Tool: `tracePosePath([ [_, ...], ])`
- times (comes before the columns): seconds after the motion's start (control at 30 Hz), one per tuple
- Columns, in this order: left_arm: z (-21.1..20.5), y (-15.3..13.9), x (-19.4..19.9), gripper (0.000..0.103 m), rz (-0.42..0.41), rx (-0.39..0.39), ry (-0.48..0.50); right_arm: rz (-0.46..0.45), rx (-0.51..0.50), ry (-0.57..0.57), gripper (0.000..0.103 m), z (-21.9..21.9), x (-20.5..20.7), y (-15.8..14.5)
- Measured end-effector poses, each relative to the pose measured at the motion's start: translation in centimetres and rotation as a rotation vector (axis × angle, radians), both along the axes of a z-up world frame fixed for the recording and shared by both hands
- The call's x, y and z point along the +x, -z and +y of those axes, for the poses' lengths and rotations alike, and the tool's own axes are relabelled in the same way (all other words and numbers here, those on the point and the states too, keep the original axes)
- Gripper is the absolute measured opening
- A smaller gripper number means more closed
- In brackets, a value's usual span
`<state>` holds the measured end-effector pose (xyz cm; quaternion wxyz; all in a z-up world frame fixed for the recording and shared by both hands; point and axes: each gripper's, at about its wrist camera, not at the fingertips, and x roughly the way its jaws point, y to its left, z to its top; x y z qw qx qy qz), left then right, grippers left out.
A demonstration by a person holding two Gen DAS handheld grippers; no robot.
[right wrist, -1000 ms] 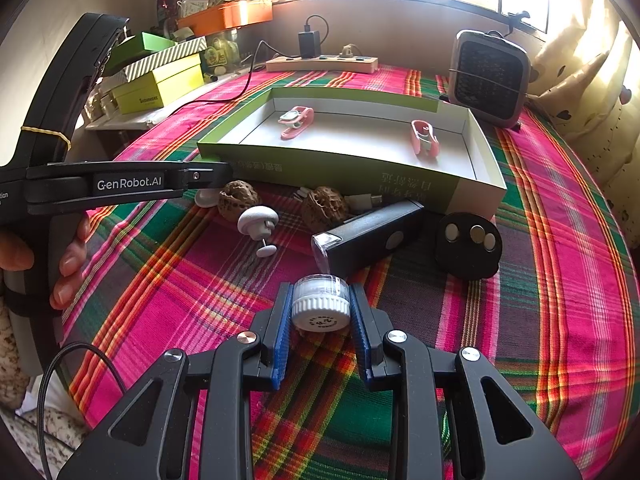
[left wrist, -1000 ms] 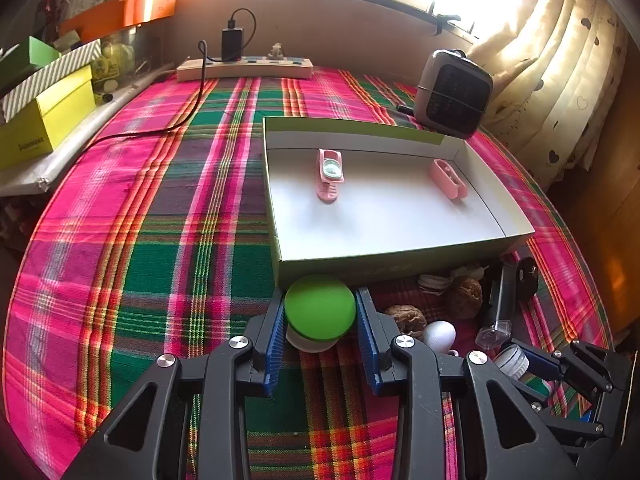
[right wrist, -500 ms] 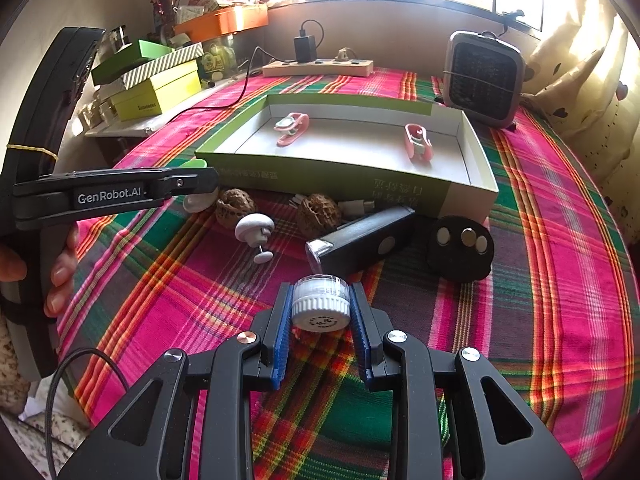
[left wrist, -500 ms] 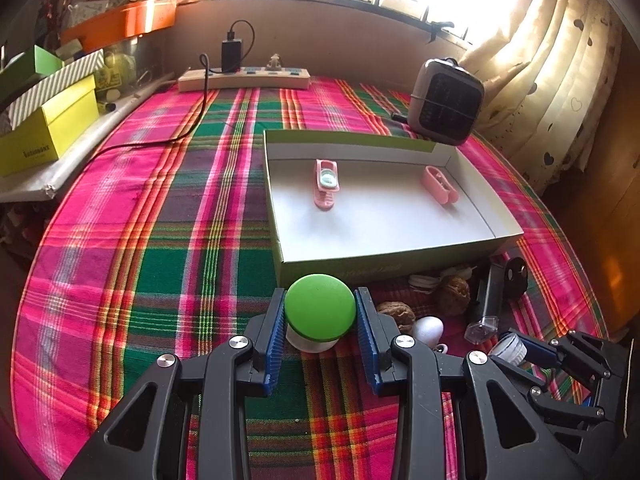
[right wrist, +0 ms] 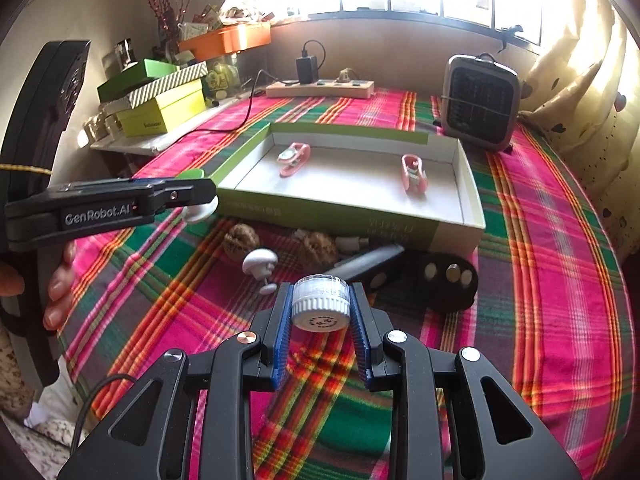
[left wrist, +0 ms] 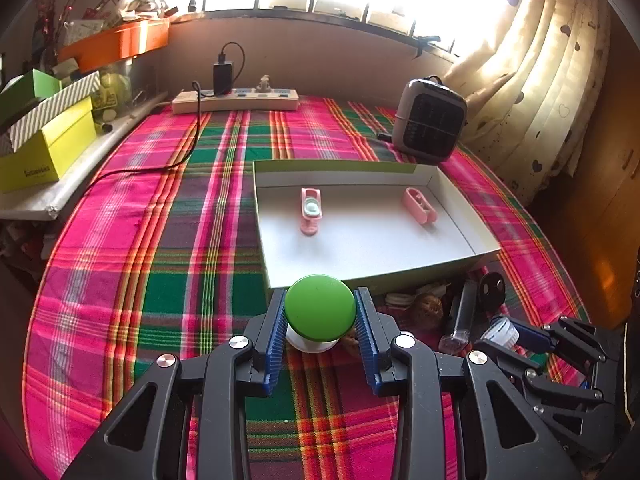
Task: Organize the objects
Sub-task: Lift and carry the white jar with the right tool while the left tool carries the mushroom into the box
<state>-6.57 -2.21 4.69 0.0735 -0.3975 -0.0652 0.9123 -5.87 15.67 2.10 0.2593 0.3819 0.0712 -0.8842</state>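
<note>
My left gripper (left wrist: 320, 312) is shut on a green-capped toy mushroom (left wrist: 320, 306) and holds it above the cloth, just before the near wall of the shallow white box (left wrist: 280, 220). My right gripper (right wrist: 320, 300) is shut on a small clear jar with a white ribbed cap (right wrist: 319, 300), held above the cloth. The box (right wrist: 352, 216) holds two pink clips (right wrist: 294, 158) (right wrist: 414, 172). The left gripper also shows in the right wrist view (right wrist: 200, 196), and the right gripper in the left wrist view (left wrist: 504, 330).
On the cloth before the box lie two walnuts (right wrist: 240, 240) (right wrist: 318, 250), a white toy mushroom (right wrist: 260, 262), a dark stick-shaped device (right wrist: 360, 266) and a black disc with three round pads (right wrist: 448, 280). A small heater (right wrist: 480, 102), a power strip (right wrist: 320, 88) and stacked boxes (right wrist: 160, 112) stand farther back.
Both grippers have risen with their objects. The left one has lifted the green mushroom off the cloth to the level of the box's front wall. The right one has lifted the jar.
</note>
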Motion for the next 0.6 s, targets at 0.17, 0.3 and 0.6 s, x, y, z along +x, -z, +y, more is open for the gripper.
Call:
tracePosePath([
  [0.17,0.1,-0.6,-0.7,0.031,0.01,-0.003,0.004,0.022,-0.007,0.007,0.029,0.1,-1.0,-1.0],
  [0.3,0.2,-0.8,-1.5,0.031,0.015,-0.001,0.013,0.036,-0.01,0.013,0.029,-0.1,-2.1,-1.7],
  [0.6,0.6,-0.3,-3.6,0.031,0.003,0.006,0.026,0.031,-0.018,0.016,0.029,-0.4,-5.9,-2.5],
])
